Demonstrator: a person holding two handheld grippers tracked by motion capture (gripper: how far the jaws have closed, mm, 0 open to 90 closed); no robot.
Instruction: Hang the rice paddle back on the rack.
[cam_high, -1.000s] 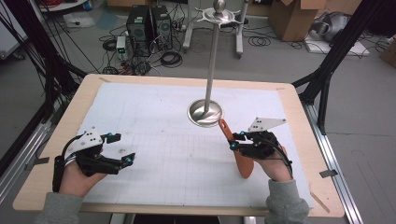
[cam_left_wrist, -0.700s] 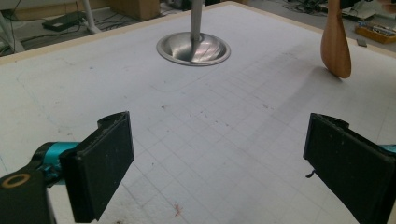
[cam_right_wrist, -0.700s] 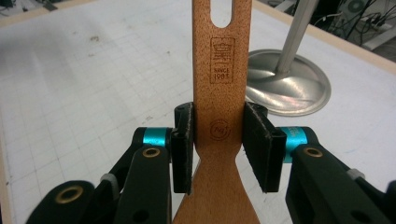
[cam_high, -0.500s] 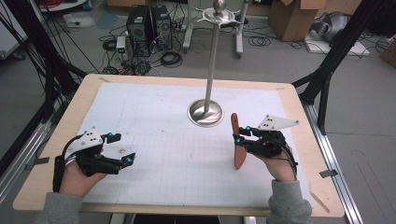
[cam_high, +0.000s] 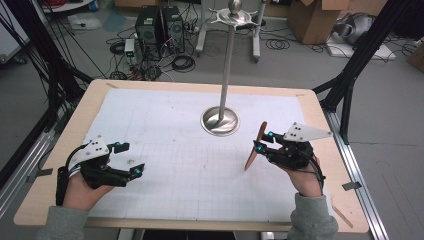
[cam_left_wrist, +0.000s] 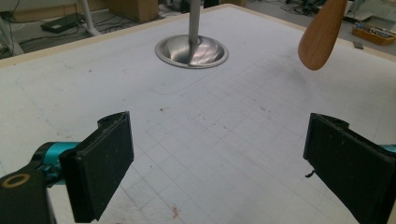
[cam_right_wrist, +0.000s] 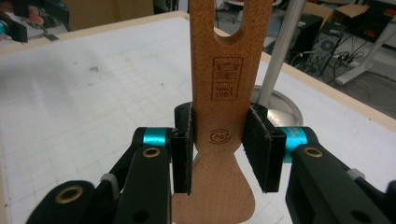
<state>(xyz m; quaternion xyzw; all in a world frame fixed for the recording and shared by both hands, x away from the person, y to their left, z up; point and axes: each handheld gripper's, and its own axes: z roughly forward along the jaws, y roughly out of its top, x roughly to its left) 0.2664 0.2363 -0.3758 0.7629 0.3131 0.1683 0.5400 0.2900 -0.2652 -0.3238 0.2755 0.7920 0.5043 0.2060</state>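
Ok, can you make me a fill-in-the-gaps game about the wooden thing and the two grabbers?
1. The wooden spatula is clamped in the ____ gripper.
2. The left gripper has its jaws ____, with nothing between them.
3. The metal stand has a round base that sits on the ____ mat.
4. The spatula is lifted off the table, and its wide end points ____.

Missing words: right; open; white; down
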